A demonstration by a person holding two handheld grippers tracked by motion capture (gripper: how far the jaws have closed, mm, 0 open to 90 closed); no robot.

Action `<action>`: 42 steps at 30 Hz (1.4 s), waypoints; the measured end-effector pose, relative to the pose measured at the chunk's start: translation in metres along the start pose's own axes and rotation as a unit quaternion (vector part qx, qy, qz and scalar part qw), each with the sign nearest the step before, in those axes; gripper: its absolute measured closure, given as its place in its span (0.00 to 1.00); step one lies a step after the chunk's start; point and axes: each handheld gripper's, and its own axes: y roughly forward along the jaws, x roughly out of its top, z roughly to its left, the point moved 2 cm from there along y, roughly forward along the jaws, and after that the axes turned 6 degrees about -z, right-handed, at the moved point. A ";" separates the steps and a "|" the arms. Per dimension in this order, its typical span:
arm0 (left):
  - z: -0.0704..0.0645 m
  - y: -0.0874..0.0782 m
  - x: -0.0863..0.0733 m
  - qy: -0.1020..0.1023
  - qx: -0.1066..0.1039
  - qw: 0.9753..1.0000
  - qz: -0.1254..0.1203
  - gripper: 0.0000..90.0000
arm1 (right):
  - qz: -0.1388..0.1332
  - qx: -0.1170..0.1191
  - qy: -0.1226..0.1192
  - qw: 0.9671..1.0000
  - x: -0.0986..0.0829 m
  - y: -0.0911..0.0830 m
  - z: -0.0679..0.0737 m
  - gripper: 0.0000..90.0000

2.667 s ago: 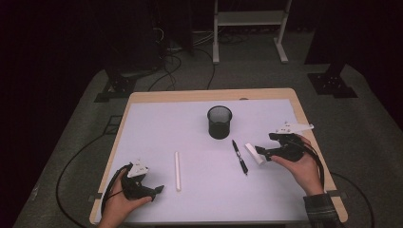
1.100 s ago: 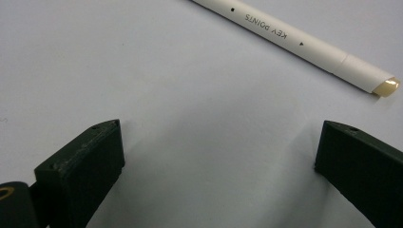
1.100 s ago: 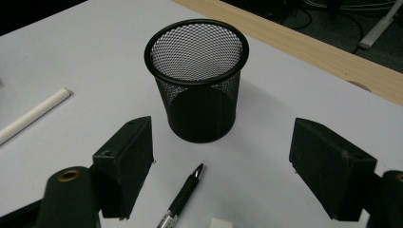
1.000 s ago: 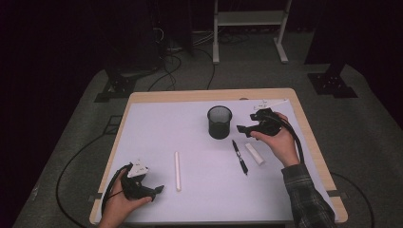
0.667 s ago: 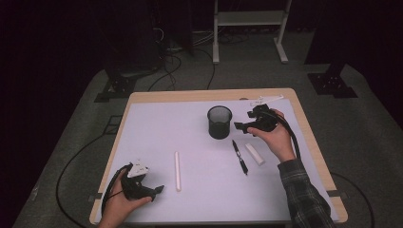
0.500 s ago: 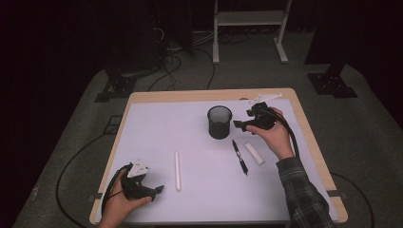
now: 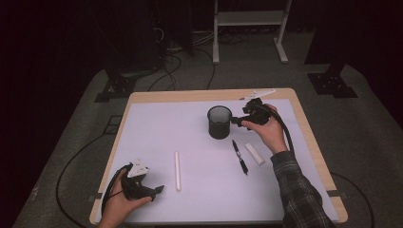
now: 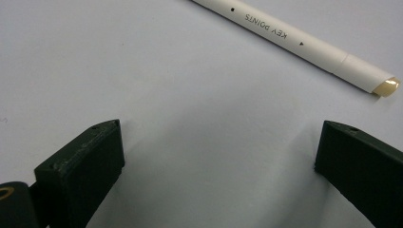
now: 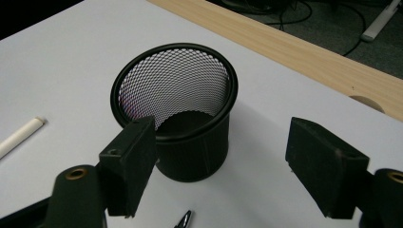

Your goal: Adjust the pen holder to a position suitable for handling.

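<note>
The right gripper (image 7: 236,121) is held just beside the mesh cup (image 7: 219,122), on the cup's right in the high view, raised off the table (image 7: 157,123). In the right gripper view its jaws are spread wide with nothing between the pads; the cup (image 9: 183,118) stands upright just ahead, nearer the left jaw, its rim level and its inside empty.

Below the right hand (image 7: 266,130), a black pen (image 7: 240,157) is laid on the sheet, and its tip (image 9: 183,220) is seen just under the cup in the right gripper view. A short white marker (image 7: 254,154) lies just beside the pen, near the forearm. A strip of white paper (image 7: 259,93) is seen on the far wooden edge behind the gripper.

The left gripper (image 7: 159,189) is rested at the near left corner, well apart from the cup, its jaws also wide apart and empty. A long white pen (image 7: 177,171) lies near its tips; in the left gripper view that pen (image 8: 304,45) crosses the sheet beyond the jaws, untouched.
</note>
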 end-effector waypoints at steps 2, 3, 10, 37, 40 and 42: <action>0.000 0.000 0.000 0.000 0.000 1.000 0.000 0.02 | -0.001 -0.001 0.000 1.000 0.003 0.002 0.000 0.29; 0.000 0.000 0.000 0.000 0.000 1.000 0.000 0.02 | -0.001 0.000 -0.001 1.000 0.004 0.004 -0.001 0.29; 0.000 0.000 0.000 0.000 0.000 1.000 0.000 0.02 | 0.002 -0.002 -0.003 1.000 0.014 0.012 0.000 0.31; 0.000 0.000 0.000 -0.001 0.000 1.000 -0.001 0.02 | 0.055 -0.013 0.017 0.998 0.018 0.060 -0.004 0.57; 0.000 0.000 0.000 -0.001 0.000 1.000 -0.001 0.02 | 0.059 -0.009 0.022 0.998 0.017 0.063 -0.005 0.60; 0.000 0.000 0.000 -0.001 0.000 1.000 -0.001 0.02 | 0.061 -0.005 0.027 0.998 0.016 0.065 -0.005 0.61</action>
